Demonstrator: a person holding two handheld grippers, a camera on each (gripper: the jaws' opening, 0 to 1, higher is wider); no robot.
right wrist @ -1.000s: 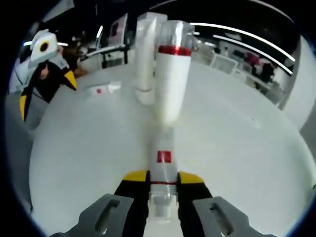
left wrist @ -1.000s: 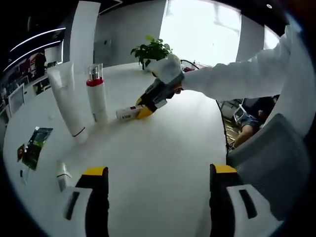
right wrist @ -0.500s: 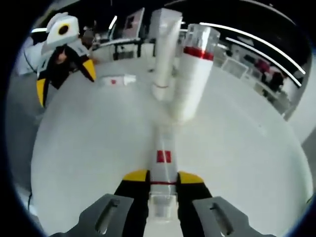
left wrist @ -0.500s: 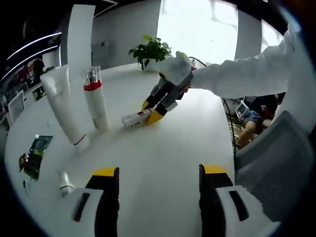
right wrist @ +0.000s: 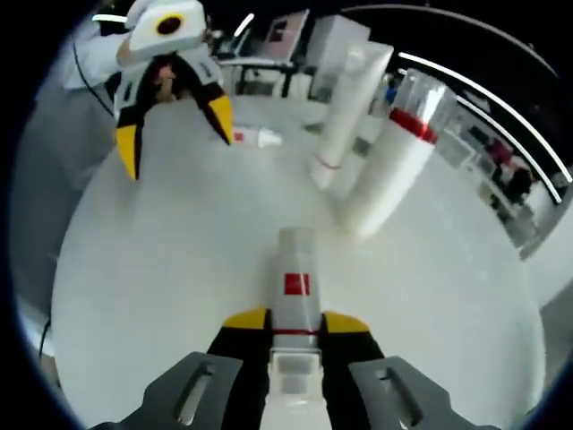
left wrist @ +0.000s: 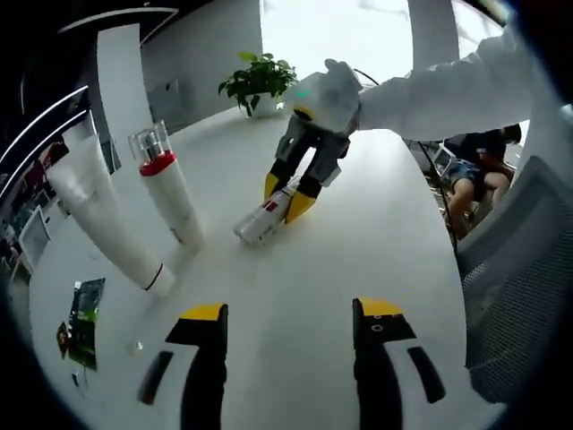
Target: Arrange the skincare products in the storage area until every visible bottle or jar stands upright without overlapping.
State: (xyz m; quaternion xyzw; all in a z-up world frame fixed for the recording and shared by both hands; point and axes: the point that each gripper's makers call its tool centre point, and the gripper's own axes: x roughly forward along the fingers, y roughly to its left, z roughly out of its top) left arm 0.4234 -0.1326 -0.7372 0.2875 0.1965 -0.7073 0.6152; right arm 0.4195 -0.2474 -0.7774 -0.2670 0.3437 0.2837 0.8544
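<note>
Ahead of my left gripper (left wrist: 291, 327) the white table (left wrist: 376, 233) lies bare between my spread jaws and onward to my right gripper (left wrist: 288, 195), which blocks the middle, clamped on a small white tube (left wrist: 266, 218) lying flat. To the left stand two obstacles close together: a red-collared bottle (left wrist: 170, 193) and a tall white tube (left wrist: 103, 215) on its cap. A dark green sachet (left wrist: 83, 309) lies flat near the table's left edge. A grey chair (left wrist: 524, 278) crowds the right edge. In my right gripper view, open tabletop (right wrist: 161, 269) spreads left of the small tube.
</note>
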